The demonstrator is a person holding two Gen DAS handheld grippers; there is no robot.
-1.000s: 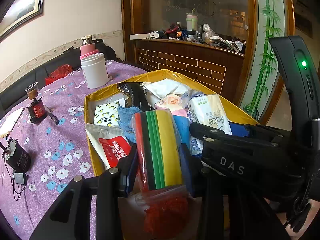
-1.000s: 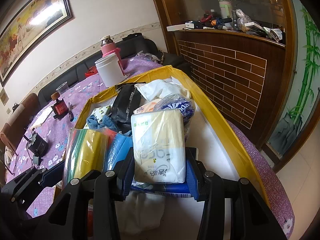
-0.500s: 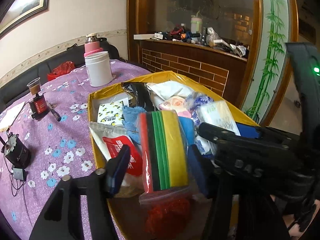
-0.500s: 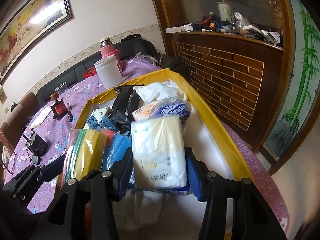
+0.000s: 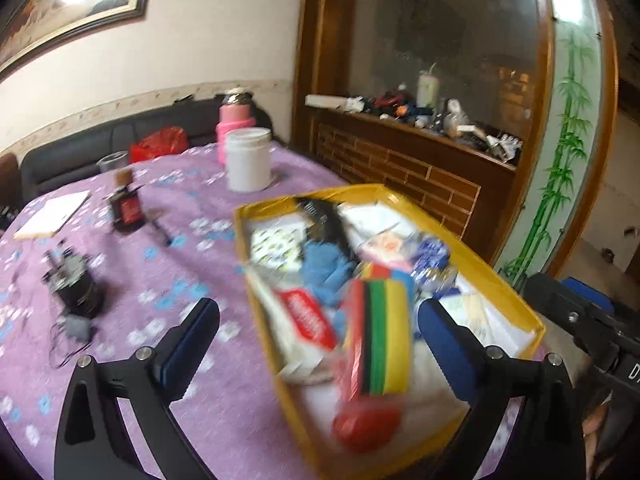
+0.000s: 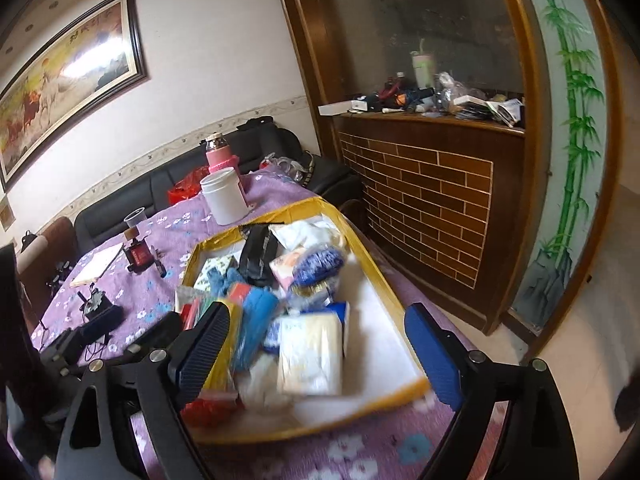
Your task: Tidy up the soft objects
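Note:
A yellow box (image 5: 516, 298) (image 6: 404, 304) on the purple flowered table holds several soft things. A bagged stack of red, green and yellow cloths (image 5: 380, 344) lies in its near part, and a white tissue pack (image 6: 312, 354) lies beside it. My left gripper (image 5: 316, 334) is open and empty, above and short of the box. My right gripper (image 6: 318, 354) is open and empty, raised over the box's near end. A blue cloth (image 5: 326, 270), a black pouch (image 6: 260, 254) and other packets lie further back in the box.
A white jar (image 5: 248, 158) and a pink flask (image 5: 236, 118) stand at the far side of the table. A small red device (image 5: 128, 210), a black gadget with wires (image 5: 74, 288) and a notepad (image 5: 52, 214) lie left. A brick-fronted counter (image 6: 432, 200) stands right.
Both grippers opened and let go: the left released the coloured cloth stack, the right the tissue pack. Both pulled back and up from the box, where those things now lie.

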